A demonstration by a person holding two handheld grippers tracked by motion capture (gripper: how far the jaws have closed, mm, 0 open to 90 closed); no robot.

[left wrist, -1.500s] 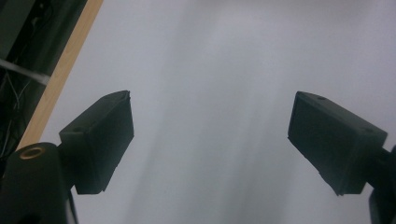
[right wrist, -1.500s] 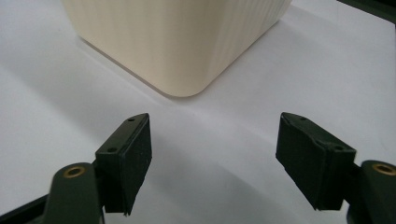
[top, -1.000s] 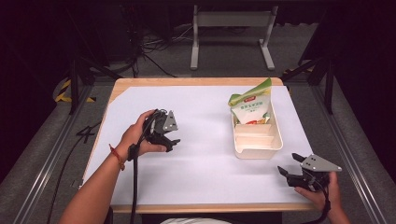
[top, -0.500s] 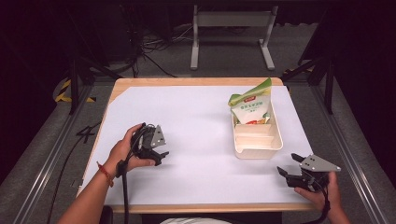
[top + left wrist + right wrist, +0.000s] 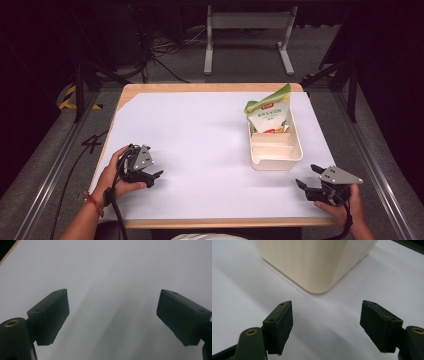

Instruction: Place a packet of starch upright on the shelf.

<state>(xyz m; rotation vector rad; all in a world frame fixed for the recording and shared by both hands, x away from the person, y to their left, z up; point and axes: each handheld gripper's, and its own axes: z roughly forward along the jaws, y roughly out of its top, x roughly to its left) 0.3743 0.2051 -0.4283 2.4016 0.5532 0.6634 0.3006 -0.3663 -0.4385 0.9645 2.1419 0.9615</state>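
Both tongs gape, empty: left tongs (image 5: 150, 176) low over bare worktop (image 5: 200, 145), right tongs (image 5: 307, 177) just short of tray (image 5: 295, 155) corner. Pouch (image 5: 270, 112) stands in tray's far end. My guess: reach pouch; approach over rim, grip top seam.

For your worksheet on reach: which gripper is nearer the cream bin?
Right. The right gripper sits just off the near right corner of the bin; the left gripper is far across the table, near its left edge.
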